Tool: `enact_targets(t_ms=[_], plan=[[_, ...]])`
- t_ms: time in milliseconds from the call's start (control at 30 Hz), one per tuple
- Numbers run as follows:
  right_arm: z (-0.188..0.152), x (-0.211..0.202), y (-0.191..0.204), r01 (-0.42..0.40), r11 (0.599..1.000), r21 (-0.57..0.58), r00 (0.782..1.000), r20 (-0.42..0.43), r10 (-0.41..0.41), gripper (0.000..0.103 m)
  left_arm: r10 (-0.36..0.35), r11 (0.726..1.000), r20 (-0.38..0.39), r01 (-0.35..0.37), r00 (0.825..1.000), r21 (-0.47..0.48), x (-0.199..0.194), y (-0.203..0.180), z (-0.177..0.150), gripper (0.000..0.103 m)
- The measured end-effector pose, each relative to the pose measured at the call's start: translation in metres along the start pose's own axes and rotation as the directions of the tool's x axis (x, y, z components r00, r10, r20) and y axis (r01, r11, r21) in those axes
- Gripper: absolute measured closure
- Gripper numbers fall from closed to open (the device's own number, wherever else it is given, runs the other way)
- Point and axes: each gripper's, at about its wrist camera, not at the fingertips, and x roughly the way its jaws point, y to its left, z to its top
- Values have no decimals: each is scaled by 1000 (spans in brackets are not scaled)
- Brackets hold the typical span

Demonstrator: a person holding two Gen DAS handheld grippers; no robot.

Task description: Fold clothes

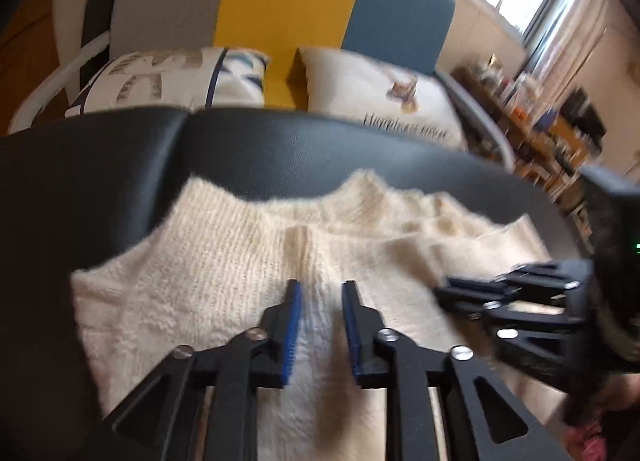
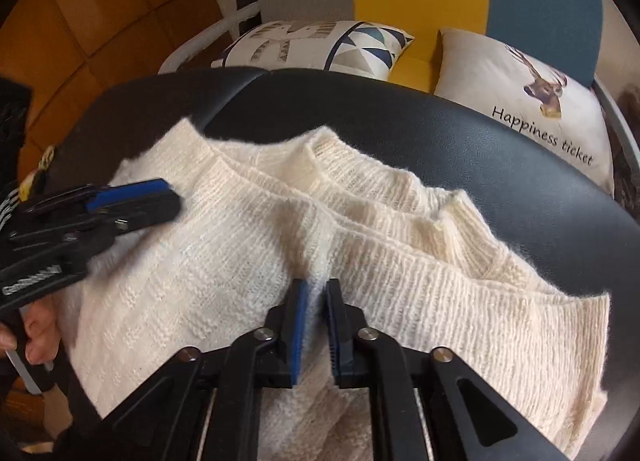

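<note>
Left wrist view: cream knit sweater [image 1: 240,261] spread over a black padded surface [image 1: 100,165], left gripper [image 1: 322,289] just above the knit with jaws parted by a clear gap and nothing visibly between them, right gripper [image 1: 452,289] blurred at the right edge. Right wrist view: right gripper [image 2: 317,287] jaws nearly together, pinching a raised ridge of sweater [image 2: 400,261] below its ribbed edge; left gripper [image 2: 160,197] low over the cloth's left side, two cushions [image 2: 520,101] behind on a bench.
</note>
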Motion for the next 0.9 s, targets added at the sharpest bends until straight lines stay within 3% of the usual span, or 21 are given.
enact_targets(t_ms=[67,167,233,333,400,567,633,767,900], plan=[[2,-11,-7,-27,999,39,999,28,26,80,-3,1000,44,2,999,25,-16,-3,1,77],[7,-27,-7,-47,998,29,994,100,44,80,-7,998,53,4,999,55,-22,-5,2,75],[13,-19,-11,-11,999,40,998,62,8,80,7,999,23,-9,1000,50,-14,-2,1,75],[16,11,-17,99,995,18,993,-62,-98,80,29,999,-21,-28,999,43,-1,3,-1,75],[12,8,-23,107,993,38,994,-36,-106,80,43,998,-51,-41,998,40,8,6,-2,75],[3,-23,-42,18,991,130,999,37,-23,79,67,997,-106,-62,992,43,20,9,-2,75],[-6,-42,-58,-89,981,171,993,93,74,78,82,994,-112,-73,990,83,19,4,-4,75],[-57,-100,-117,-261,921,288,955,220,201,78,88,991,-114,-75,990,114,13,0,-12,75],[-137,-156,-169,-332,864,377,929,287,232,76,61,997,-91,-56,994,49,-5,6,-13,75]])
